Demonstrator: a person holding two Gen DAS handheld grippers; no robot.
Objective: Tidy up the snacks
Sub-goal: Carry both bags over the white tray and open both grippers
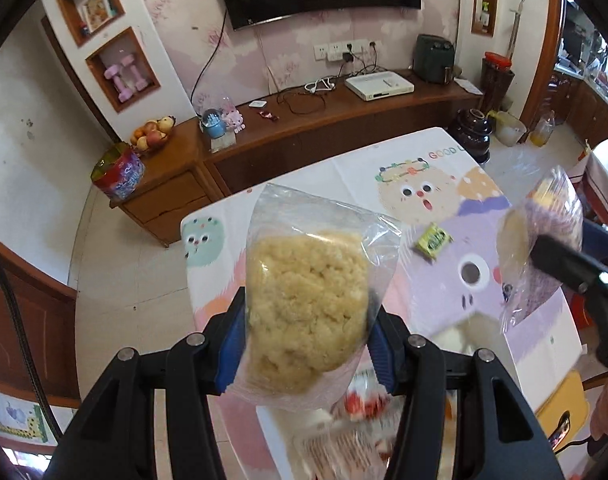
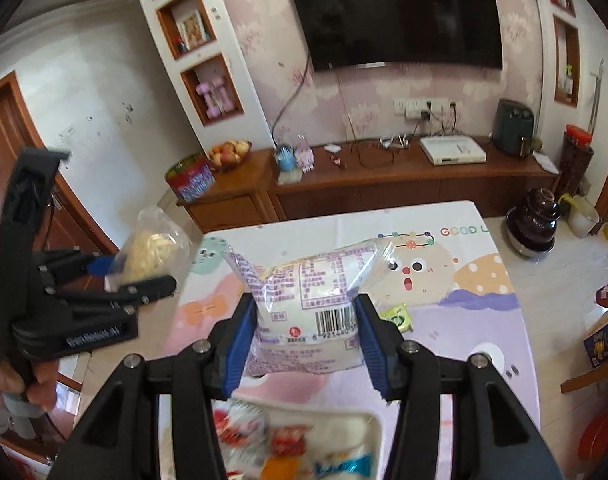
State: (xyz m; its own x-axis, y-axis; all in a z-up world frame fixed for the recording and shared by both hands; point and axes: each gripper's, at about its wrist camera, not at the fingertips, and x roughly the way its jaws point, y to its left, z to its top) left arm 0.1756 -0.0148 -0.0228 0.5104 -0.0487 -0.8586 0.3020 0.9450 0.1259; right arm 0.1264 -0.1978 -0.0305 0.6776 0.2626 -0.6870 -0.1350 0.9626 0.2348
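Crumbly cake bag (image 1: 308,308) is hanging above the counter (image 1: 444,168), left gripper (image 1: 306,344) jaws half open, pinching its sides. Printed bun pack (image 2: 304,308) likewise, right gripper (image 2: 304,344) squeezing it over the snack tray (image 2: 374,420), probably for sorting.

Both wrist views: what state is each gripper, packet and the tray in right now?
Left gripper: shut on the clear bag.
Clear bag: held off the table, yellow crumbly snack inside.
Right gripper: shut on the purple packet.
Purple packet: held off the table, barcode side facing the camera.
Green packet: lying on the table.
White tray: on the table, holding several wrapped snacks, blurred.
TV: off.
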